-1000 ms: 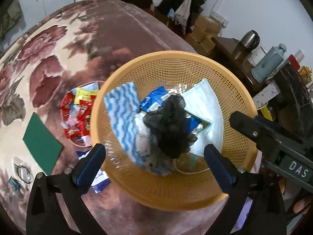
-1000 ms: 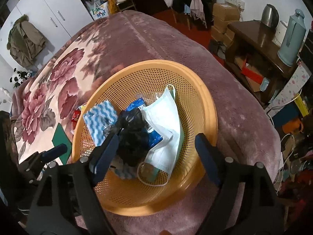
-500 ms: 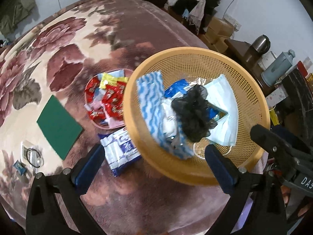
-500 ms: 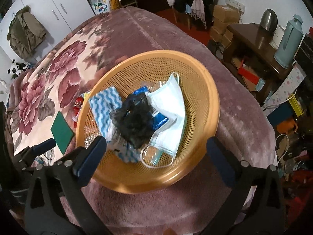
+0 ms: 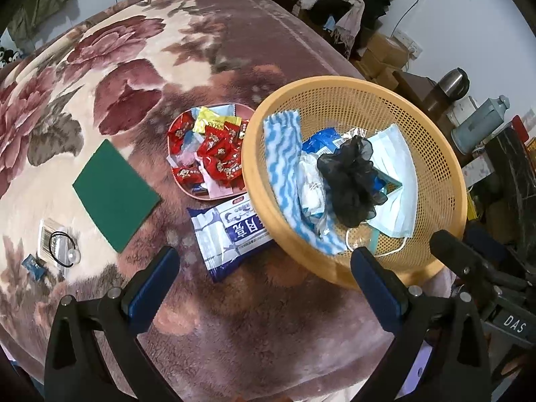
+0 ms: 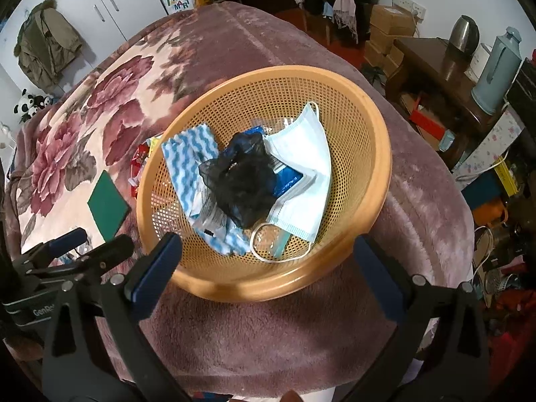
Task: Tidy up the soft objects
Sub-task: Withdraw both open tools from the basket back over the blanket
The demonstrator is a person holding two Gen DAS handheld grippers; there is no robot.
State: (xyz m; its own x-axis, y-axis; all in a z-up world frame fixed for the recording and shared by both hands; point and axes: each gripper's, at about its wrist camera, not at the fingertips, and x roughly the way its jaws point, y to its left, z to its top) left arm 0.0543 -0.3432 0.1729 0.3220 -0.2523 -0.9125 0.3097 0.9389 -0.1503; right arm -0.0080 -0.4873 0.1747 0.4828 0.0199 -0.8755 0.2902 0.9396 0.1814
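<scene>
Basket partly filled, loose items left outside it

The basket [image 6: 375,181] on the bed holds a mask [image 6: 301,160], black scrunchie [image 6: 241,181] and striped cloth [image 6: 187,160]. Left of it lie a wipes pack [image 5: 231,231], green pad [image 5: 114,194] and hair tie [image 5: 60,248]. Both the left gripper [image 5: 264,268] and right gripper [image 6: 268,254] have fingers spread wide, empty.

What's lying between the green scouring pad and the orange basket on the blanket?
In the left wrist view, a pink dish of red candies and a blue-white wipes pack lie between the green pad and the basket.
</scene>
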